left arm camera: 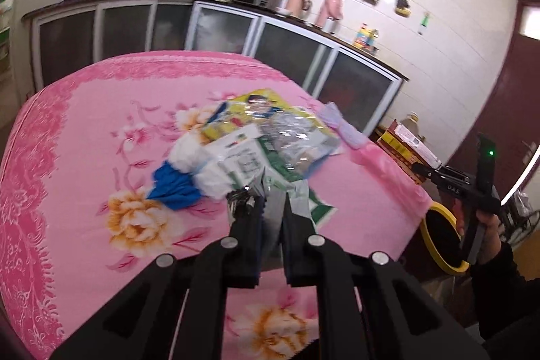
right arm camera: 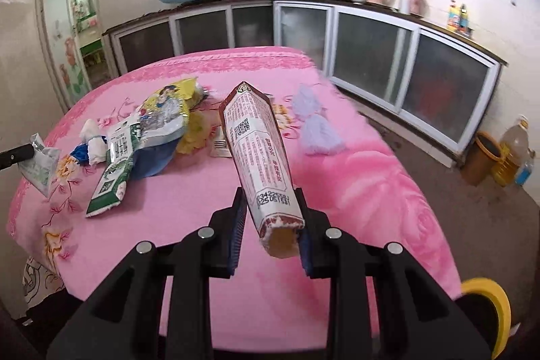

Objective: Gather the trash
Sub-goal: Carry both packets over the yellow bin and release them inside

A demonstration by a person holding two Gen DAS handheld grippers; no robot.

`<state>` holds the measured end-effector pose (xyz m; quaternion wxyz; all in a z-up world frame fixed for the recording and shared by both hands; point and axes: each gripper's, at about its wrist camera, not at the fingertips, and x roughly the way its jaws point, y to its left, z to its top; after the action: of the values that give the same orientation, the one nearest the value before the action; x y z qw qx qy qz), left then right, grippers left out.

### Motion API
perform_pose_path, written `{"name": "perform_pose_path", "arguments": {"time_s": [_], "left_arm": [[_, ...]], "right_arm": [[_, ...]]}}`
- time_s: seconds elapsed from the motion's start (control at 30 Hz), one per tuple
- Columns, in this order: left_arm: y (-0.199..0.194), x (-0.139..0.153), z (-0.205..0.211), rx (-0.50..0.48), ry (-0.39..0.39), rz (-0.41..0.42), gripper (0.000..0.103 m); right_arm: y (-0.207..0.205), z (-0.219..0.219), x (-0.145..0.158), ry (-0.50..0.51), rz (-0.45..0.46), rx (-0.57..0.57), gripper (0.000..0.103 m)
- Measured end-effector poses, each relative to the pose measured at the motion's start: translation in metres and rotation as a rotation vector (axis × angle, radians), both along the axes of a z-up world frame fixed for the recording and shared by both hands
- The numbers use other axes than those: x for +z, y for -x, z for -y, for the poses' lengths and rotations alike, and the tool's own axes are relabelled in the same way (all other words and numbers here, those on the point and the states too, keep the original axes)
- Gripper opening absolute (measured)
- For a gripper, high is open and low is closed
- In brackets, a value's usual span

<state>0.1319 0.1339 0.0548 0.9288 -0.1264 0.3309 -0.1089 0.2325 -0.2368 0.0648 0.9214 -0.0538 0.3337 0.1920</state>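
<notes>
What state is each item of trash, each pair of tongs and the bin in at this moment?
Left tongs: shut on a silvery wrapper, lifted.
Right tongs: shut on a brown snack packet, torn end open, lifted.
Yellow bag: crumpled, lying on the pink tablecloth.
Green-and-white packet: lying flat.
Yellow-rimmed bin: open, beside the table.

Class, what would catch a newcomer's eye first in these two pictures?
The bright pink flowered cloth covering the table. In the middle of it lies a heap of empty wrappers. Up close, the right gripper holds a brown and white packet, lifted off the cloth.
</notes>
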Motion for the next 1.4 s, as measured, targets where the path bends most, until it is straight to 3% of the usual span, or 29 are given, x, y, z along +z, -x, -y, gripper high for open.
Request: {"name": "perform_pose_path", "arguments": {"time_s": [0.13,0.5,0.8,1.0,1.4], "left_arm": [[-0.008,0.008,0.037,-0.098,0.001,0.017,0.009],[-0.045,0.024,0.19,-0.476,0.006,0.089,0.009],[-0.066,0.017,0.309,-0.708,0.034,0.079,0.009],[-0.076,0.005,0.37,-0.797,0.036,0.054,0.009],[-0.093,-0.028,0.461,-0.885,-0.004,-0.017,0.009]], "right_arm": [[0.026,0.044,0.005,-0.004,0.009,-0.096,0.026],[0.104,0.169,0.004,0.005,0.01,-0.393,0.027],[0.148,0.244,-0.01,0.01,-0.018,-0.59,0.027],[0.157,0.269,-0.025,0.002,-0.05,-0.645,0.027],[0.144,0.299,-0.069,-0.017,-0.162,-0.712,0.028]]}}
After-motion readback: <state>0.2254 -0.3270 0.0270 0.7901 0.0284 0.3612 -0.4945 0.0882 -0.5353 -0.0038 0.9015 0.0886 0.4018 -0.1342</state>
